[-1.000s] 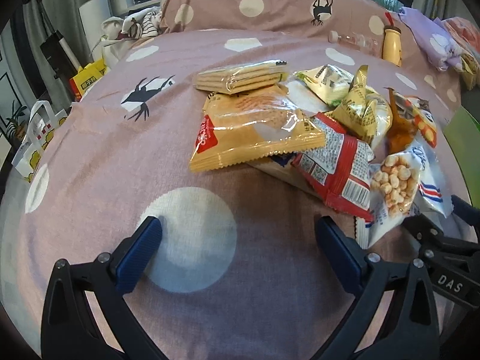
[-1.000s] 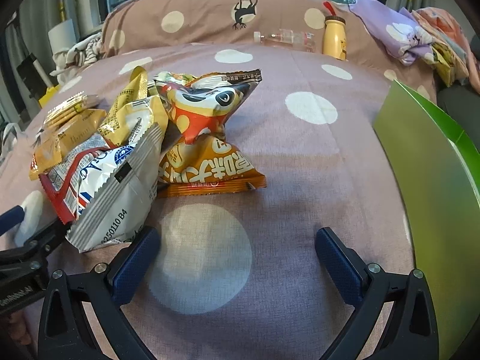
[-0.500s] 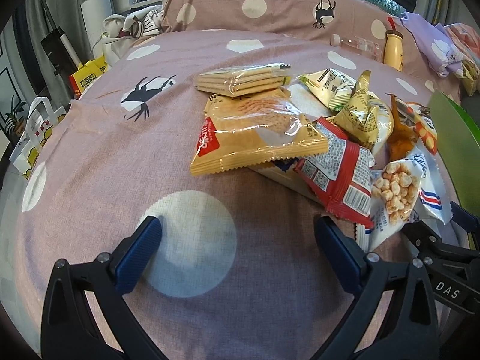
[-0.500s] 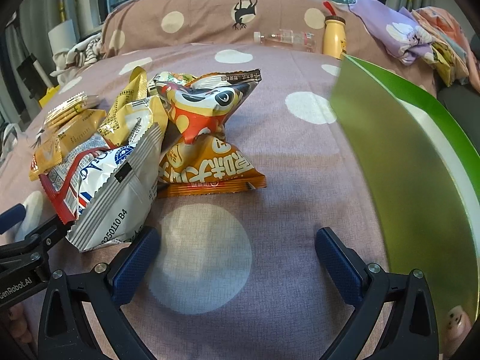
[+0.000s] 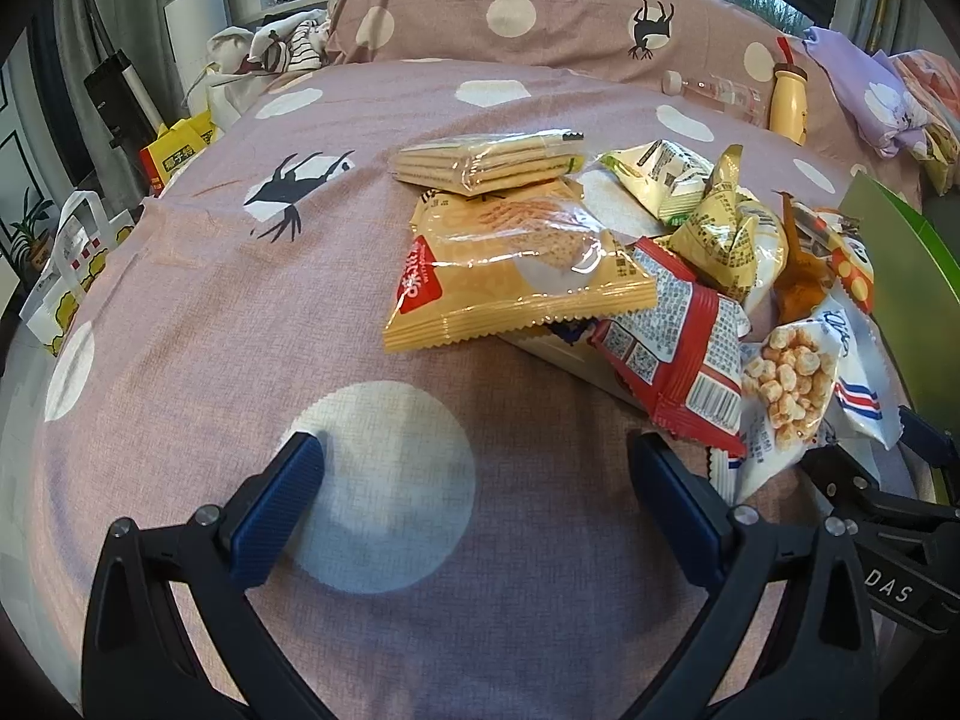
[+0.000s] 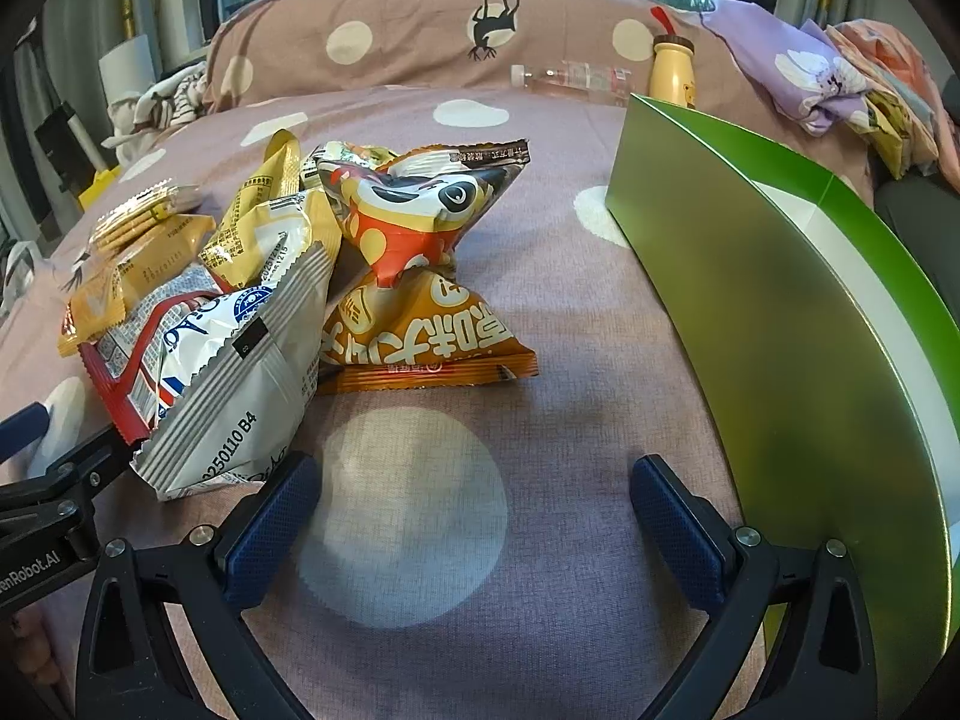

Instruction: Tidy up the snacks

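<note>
Green box [image 6: 780,324] stands right of snack pile [image 6: 288,300]; both grippers wide, empty.

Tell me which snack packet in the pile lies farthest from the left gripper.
The clear-wrapped cracker stack at the pile's far edge, resting on the yellow cracker bag; every other packet lies nearer the left gripper.

Ahead of my left hand-held gripper [image 5: 474,504] the bed [image 5: 210,312] lies bare, with open room out to its left edge. The heap of snack bags [image 5: 606,276] blocks the way ahead and to the right. My right hand-held gripper [image 6: 468,516] has a bare strip of bedcover before it, hemmed by a white bag [image 6: 240,372] and an orange bag [image 6: 420,330] on the left and the upright green box [image 6: 780,312] close on the right.
</note>
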A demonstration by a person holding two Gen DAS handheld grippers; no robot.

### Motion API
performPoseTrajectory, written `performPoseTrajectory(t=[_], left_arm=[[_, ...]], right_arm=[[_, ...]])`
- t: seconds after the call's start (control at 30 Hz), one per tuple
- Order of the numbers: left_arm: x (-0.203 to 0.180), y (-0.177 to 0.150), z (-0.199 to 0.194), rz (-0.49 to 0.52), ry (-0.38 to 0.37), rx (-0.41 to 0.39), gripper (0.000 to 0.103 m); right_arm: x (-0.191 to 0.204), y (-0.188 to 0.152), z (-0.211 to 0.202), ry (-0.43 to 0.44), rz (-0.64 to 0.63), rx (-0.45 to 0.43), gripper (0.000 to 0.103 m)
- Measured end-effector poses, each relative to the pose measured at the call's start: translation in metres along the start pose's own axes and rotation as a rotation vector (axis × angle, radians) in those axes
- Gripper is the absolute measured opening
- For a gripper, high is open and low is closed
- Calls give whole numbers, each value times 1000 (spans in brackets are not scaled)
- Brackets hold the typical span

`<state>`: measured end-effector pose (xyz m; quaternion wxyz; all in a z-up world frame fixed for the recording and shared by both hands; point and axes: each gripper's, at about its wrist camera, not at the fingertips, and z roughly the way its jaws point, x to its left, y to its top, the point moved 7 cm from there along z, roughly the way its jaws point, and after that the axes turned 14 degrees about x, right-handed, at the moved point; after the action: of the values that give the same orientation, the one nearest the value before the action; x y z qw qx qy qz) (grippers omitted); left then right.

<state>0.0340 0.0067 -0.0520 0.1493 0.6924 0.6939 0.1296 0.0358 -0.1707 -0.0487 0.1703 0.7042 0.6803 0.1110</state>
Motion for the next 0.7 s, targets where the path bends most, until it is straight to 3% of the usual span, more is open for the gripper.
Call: performPoseTrajectory(t=[0.5,0.7], left_arm=[[4,5,-24,-75,-138,-19,101],[2,11,-59,-44,-211,-85,100]], right_arm=[[0,3,-1,8,5,41,103],[3,6,-44,62,-34,-11,103]])
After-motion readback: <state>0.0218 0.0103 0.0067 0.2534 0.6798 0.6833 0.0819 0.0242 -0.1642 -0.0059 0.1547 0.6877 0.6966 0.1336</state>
